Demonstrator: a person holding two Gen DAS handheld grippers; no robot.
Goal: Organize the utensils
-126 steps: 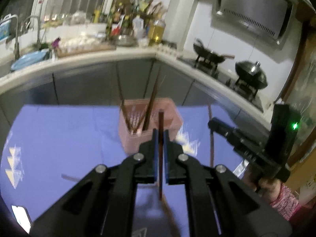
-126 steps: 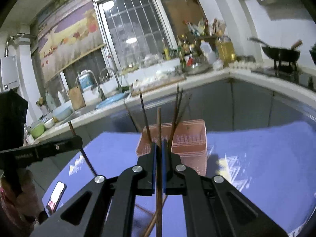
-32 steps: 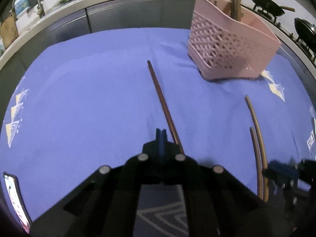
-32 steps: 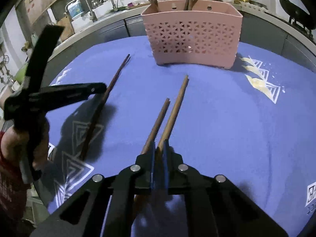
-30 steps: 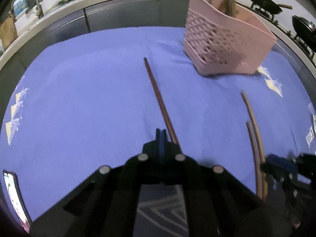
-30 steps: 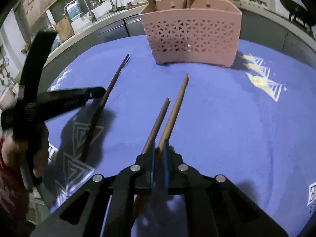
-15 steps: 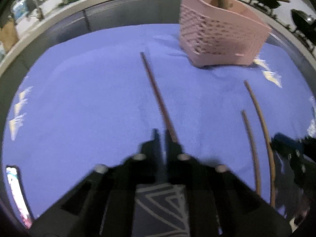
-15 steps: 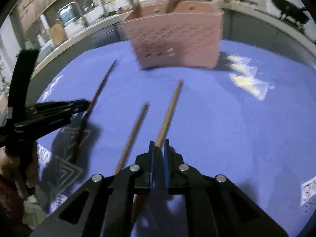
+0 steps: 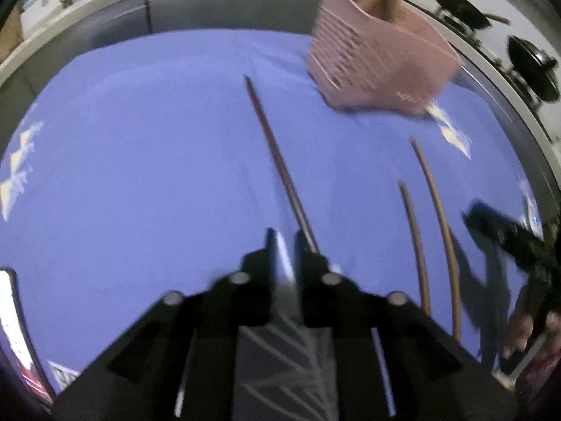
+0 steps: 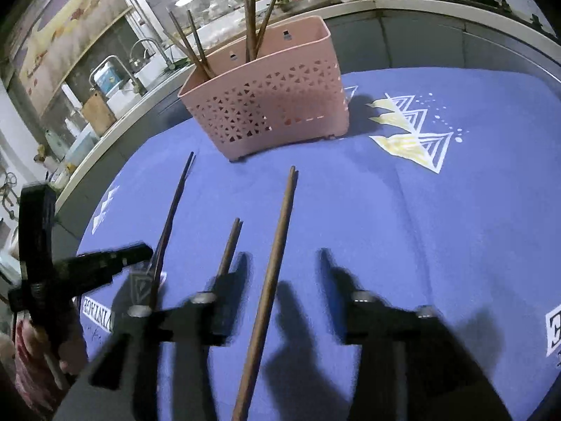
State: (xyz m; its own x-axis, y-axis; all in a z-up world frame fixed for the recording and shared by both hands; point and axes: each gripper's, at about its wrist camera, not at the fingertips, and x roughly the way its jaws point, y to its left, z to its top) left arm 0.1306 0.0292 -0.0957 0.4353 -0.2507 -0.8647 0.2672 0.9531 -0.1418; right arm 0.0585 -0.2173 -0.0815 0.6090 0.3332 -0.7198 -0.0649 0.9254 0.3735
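A kitchen with a curved grey worktop, a sink with taps and a stove with dark woks surrounds a counter [image 9: 140, 140] covered by a blue-violet cloth printed with white and yellow triangles. In the left wrist view, the left hand-held gripper [image 9: 283, 242] sits low over the cloth with its jaws a little apart, a narrow gap between them, nothing clearly clamped; the near end of a long dark chopstick [image 9: 277, 161] runs right up against its right finger, and whether it touches cannot be told through the blur. That stick lies flat and points away toward the pink basket [image 9: 378, 59], a perforated plastic holder standing upright at the far right of the cloth with several sticks poking from its top. To the right lie two more brown chopsticks side by side, a shorter-looking one [image 9: 415, 242] and a longer one [image 9: 438, 224], close but apart. The right hand-held gripper [image 9: 505, 235] shows at the right edge, blurred. In the right wrist view, the right hand-held gripper [image 10: 280, 280] is spread wide and holds nothing; the longer brown chopstick [image 10: 277, 263] lies on the cloth between its fingers. The shorter stick [image 10: 229, 245] lies just left of it, partly under the left finger. Beyond them the pink basket [image 10: 273, 105] holds upright dark chopsticks in two clusters. The left hand-held gripper [image 10: 140, 249] is at the left, by the dark chopstick [image 10: 173, 207].
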